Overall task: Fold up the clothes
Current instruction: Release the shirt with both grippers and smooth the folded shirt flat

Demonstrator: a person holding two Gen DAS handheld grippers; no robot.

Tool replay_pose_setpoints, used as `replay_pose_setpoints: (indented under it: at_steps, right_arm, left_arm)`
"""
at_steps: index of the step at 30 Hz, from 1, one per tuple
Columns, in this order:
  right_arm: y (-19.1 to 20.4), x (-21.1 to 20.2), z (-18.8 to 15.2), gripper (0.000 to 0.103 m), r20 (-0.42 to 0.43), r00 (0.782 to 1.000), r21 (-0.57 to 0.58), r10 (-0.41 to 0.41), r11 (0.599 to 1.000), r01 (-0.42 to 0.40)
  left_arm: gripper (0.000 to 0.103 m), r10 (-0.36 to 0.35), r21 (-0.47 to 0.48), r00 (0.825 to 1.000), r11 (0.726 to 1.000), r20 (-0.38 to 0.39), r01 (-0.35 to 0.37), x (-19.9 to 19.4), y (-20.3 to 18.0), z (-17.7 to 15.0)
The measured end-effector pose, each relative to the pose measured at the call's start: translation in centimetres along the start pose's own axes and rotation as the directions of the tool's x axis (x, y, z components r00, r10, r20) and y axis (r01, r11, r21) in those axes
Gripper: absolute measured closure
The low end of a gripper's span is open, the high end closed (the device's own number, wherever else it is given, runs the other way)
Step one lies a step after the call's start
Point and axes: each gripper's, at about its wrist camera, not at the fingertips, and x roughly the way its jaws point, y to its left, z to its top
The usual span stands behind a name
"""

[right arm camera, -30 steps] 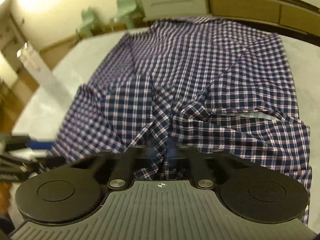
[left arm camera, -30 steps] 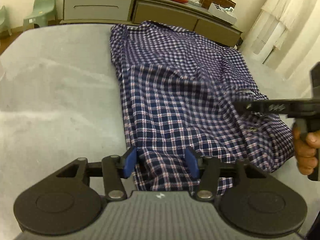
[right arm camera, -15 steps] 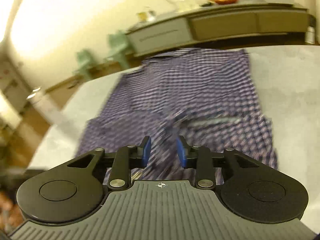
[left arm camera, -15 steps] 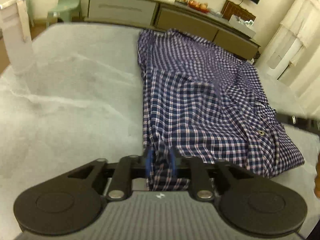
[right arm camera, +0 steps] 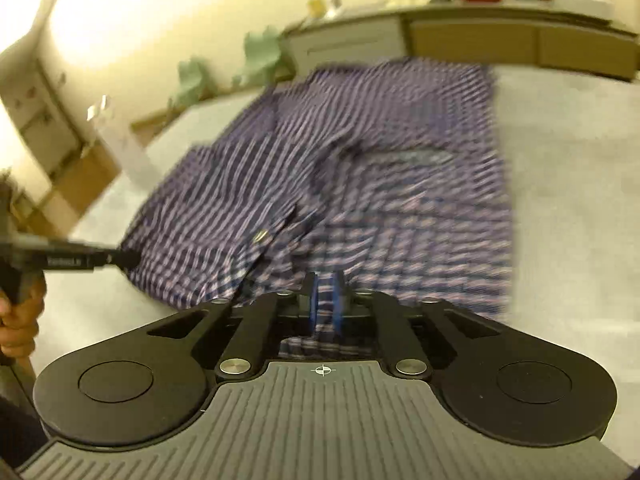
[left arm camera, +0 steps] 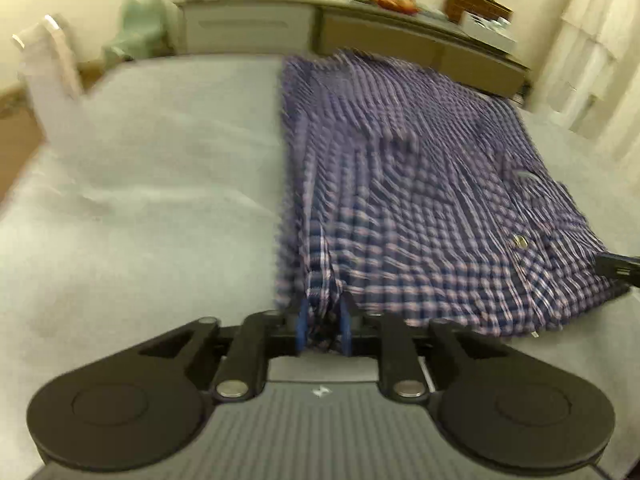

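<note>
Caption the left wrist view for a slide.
Left gripper pinching the near edge of a blue plaid shirt on a grey table.

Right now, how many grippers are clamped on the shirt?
2. The left gripper pinches the plaid shirt at its near left edge; the right gripper pinches its near hem toward the right. Both views are motion-blurred.

A wide bench point(left arm camera: 152, 208) covered in a pale grey, slightly creased surface is seen in both wrist views. 1 garment, a navy checked shirt point(left arm camera: 420, 208), is spread directly on it, towards the right in the left wrist view. A pale upright object point(left arm camera: 48, 80), blurred, is seen at the far left edge.
</note>
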Motion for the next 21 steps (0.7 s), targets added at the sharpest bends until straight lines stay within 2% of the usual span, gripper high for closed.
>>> replay_pose_setpoints:
  at_steps: [2, 3, 4, 5, 6, 8, 9, 11, 13, 15, 17, 19, 20, 21]
  right_arm:
    - [-1.9, -1.8, -0.2, 0.045, 0.038, 0.995, -0.009, -0.092, 0.996, 0.093]
    - [-2.7, -2.2, -0.7, 0.046, 0.032, 0.992, -0.021, -0.120, 0.992, 0.121]
    - [-3.4, -2.2, -1.1, 0.046, 0.015, 0.990, -0.028, -0.138, 0.990, 0.138]
    - [-4.0, -2.1, -1.4, 0.045, 0.002, 0.990, -0.030, -0.142, 0.989, 0.142]
    - [-4.5, -1.9, -1.8, 0.046, -0.005, 0.992, -0.021, -0.128, 0.992, 0.128]
    - [-5.0, -1.2, -2.3, 0.047, -0.006, 0.996, 0.005, -0.088, 0.996, 0.088]
    - [-5.3, -0.8, -2.5, 0.057, -0.014, 0.998, 0.023, -0.062, 0.998, 0.062]
    - [-5.8, -0.5, -2.7, 0.082, -0.033, 0.999, 0.048, -0.020, 0.999, 0.021]
    - [-6.0, -1.3, -2.4, 0.102, -0.023, 0.999, 0.019, -0.046, 0.999, 0.046]
    - [-6.9, -2.6, -1.6, 0.103, 0.005, 0.992, -0.002, -0.124, 0.992, 0.124]
    - [-8.4, -3.9, -1.0, 0.103, 0.012, 0.987, 0.008, -0.159, 0.987, 0.159]
    - [-9.6, -4.2, -0.8, 0.103, -0.003, 0.991, 0.033, -0.134, 0.990, 0.134]
    - [-9.8, -4.1, -0.8, 0.098, -0.009, 0.995, 0.052, -0.104, 0.993, 0.104]
    - [-9.6, -3.9, -0.6, 0.088, -0.010, 0.998, 0.078, -0.060, 0.995, 0.061]
  left_arm:
    - [0.082, 0.048, 0.054, 0.994, 0.997, 0.100, -0.053, -2.5, -1.7, 0.8]
    - [0.082, 0.066, 0.080, 0.986, 0.994, 0.150, -0.078, -3.7, -2.7, 1.2]
    - [0.082, -0.007, 0.094, 0.986, 0.996, 0.164, -0.008, -4.2, -3.7, 1.4]
    - [0.082, -0.112, 0.109, 0.985, 0.989, 0.135, 0.097, -3.8, -5.1, 1.5]
    - [0.081, -0.178, 0.122, 0.979, 0.979, 0.099, 0.165, -2.9, -6.5, 1.4]
    - [0.081, -0.250, 0.168, 0.968, 0.955, 0.018, 0.244, 0.0, -10.0, 0.6]
    - [0.081, -0.233, 0.189, 0.972, 0.954, -0.021, 0.232, 1.6, -11.4, 0.3]
    - [0.084, -0.152, 0.203, 0.987, 0.966, -0.059, 0.161, 3.8, -12.0, -0.1]
    - [0.089, -0.074, 0.196, 0.993, 0.976, -0.091, 0.091, 5.9, -11.8, -0.4]
    - [0.089, -0.067, 0.168, 0.994, 0.983, -0.084, 0.081, 6.4, -10.6, -0.5]
    - [0.089, -0.039, 0.173, 0.996, 0.984, -0.076, 0.052, 6.2, -10.8, -0.6]
    - [0.090, -0.044, 0.166, 0.996, 0.985, -0.077, 0.056, 6.1, -11.1, -0.4]
    - [0.090, -0.061, 0.163, 0.996, 0.984, -0.062, 0.070, 5.7, -11.6, 0.0]
    - [0.088, -0.095, 0.170, 0.995, 0.981, -0.026, 0.099, 4.9, -12.3, 0.2]
